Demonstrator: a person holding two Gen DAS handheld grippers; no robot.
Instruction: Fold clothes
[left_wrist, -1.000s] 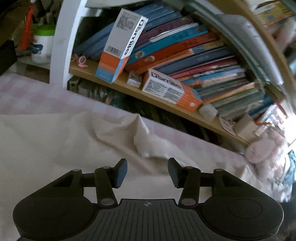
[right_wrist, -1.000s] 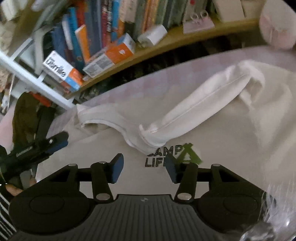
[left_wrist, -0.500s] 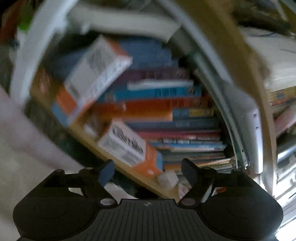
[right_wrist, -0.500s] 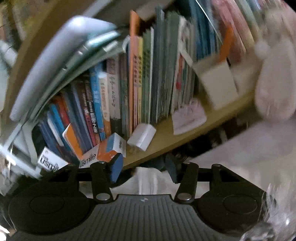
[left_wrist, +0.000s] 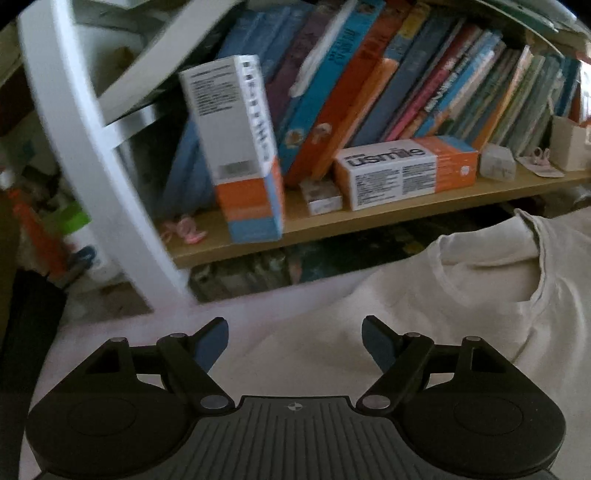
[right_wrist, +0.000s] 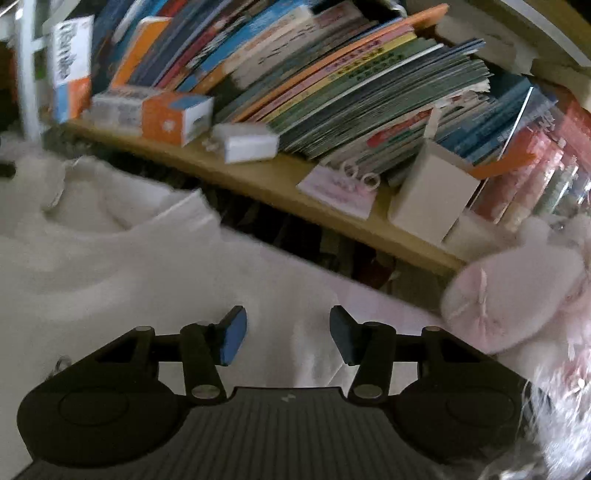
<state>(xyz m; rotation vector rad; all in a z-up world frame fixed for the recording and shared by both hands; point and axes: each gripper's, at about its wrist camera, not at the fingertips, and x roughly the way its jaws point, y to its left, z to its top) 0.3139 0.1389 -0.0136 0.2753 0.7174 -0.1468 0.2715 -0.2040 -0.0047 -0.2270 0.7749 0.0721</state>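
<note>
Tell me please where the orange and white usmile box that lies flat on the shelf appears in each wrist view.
Left wrist view: the lying usmile box is right of centre, on the wooden shelf, beside the upright box.
Right wrist view: the same box is at upper left, its orange end toward the camera.
Shared landmark: the white T-shirt lying below the shelf.
</note>
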